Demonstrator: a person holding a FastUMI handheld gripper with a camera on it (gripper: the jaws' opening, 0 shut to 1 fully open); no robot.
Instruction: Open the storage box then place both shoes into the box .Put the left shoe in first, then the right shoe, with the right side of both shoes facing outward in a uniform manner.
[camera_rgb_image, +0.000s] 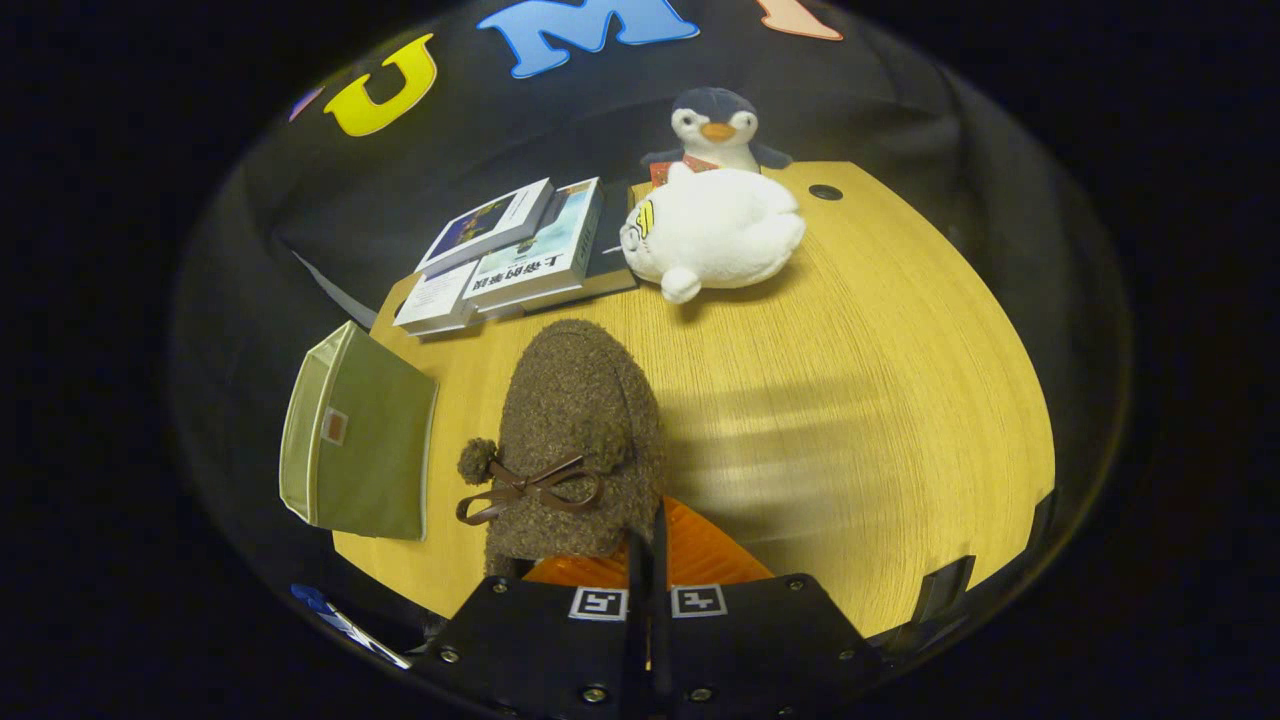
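- Tool (648, 560) pinches the brown fuzzy shoe (575, 440) at its heel rim, toe pointing straight ahead.
- Green storage box (355, 440) sits just left, above the desk (850, 400).

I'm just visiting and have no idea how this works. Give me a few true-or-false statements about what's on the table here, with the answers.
1. The gripper is pinched on the brown fuzzy shoe. True: the fingers are nearly together on its rim.
2. The green storage box sits left of the shoe. True.
3. The shoe is already inside the box. False: it is outside, beside the box.
4. The white plush lies on the books. False: it lies on the table, beside them.
5. A penguin toy stands beyond the white plush. True.
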